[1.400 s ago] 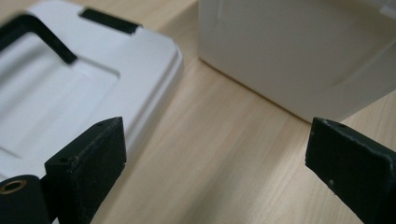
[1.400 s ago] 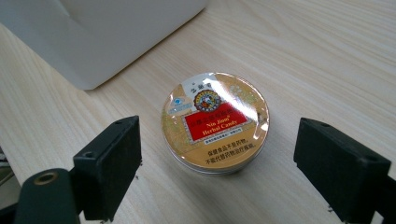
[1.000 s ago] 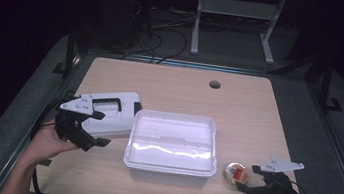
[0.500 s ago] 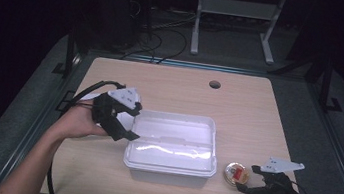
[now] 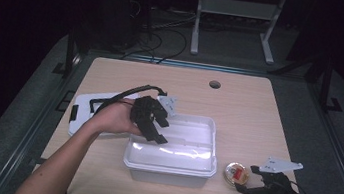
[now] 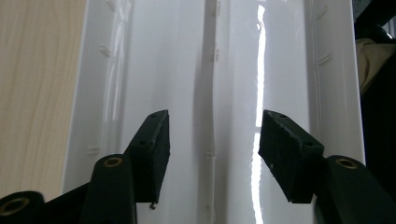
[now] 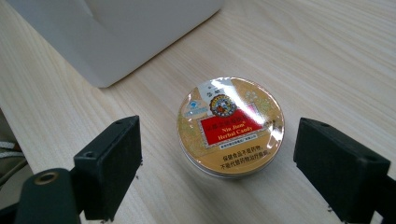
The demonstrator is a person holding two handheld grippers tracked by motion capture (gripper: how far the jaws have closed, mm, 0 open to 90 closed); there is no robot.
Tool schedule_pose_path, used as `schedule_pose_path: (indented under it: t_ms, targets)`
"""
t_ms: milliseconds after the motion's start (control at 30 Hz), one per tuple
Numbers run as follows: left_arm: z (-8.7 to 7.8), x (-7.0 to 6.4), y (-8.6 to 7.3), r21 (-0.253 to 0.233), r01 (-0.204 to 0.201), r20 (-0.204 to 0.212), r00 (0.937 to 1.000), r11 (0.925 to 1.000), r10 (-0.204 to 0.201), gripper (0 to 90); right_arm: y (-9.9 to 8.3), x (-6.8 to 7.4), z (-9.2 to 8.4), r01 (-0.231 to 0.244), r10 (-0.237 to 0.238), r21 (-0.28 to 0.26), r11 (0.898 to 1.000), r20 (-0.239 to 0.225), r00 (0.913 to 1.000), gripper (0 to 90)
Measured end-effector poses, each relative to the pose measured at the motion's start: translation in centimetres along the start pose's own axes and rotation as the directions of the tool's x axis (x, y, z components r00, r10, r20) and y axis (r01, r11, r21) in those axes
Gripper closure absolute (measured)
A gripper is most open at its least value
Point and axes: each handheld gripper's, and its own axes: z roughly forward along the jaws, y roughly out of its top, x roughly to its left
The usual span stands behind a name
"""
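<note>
White lid [image 5: 82, 110] flat on bench [image 5: 248, 112], far left; left tongs [image 5: 155, 130] over left end of open white tub [image 5: 201, 167], jaws apart, just been closing, nothing between them; tub at bench middle; round candy tin [image 5: 237, 172] just right of tub, on bench; right tongs [image 5: 243, 188] spread wide, jaws flanking tin, not touching it.

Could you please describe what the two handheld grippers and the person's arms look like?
Both the left gripper and right gripper are black, each with two flat rectangular pads, brass-coloured pivot rivets, a grey three-cornered top plate and a trailing black cable. The forearms are bare, with no sleeves visible.
</note>
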Motion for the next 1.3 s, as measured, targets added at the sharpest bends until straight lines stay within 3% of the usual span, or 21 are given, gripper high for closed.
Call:
schedule_pose_path:
  t_ms: [167, 333, 600, 867, 1300]
  targets:
    - [1.0, 0.1, 0.8, 0.04, -0.009, 0.016, 0.9998, 0.9992, 0.008, 49.6, 0.0, 0.0, 0.0, -0.001, 0.001, -0.001, 1.0, -0.002, 1.0, 14.8]
    - [2.2, 0.3, 1.9, 0.093, -0.035, 0.041, 0.9987, 0.9951, 0.031, 64.8, 0.1, 0.1, -0.2, 0.007, -0.007, -0.003, 1.0, -0.008, 0.9999, 15.6]
    - [2.6, 0.2, 2.3, 0.109, -0.07, 0.035, 0.9972, 0.9916, 0.067, 82.6, 0.2, 0.1, -0.5, 0.016, -0.016, -0.02, 1.0, -0.001, 0.9999, 19.3]
    - [2.6, 0.2, 2.6, 0.138, -0.082, 0.028, 0.9965, 0.987, 0.079, 87.4, 0.4, 0.2, -0.4, 0.019, -0.019, -0.023, 1.0, -0.002, 0.9998, 19.3]
    - [2.3, 0.4, 2.8, 0.123, -0.081, 0.047, 0.996, 0.9891, 0.075, 89.7, 0.2, 0.0, -0.6, 0.008, -0.008, -0.026, 1.0, 0.001, 1.0, 18.1]
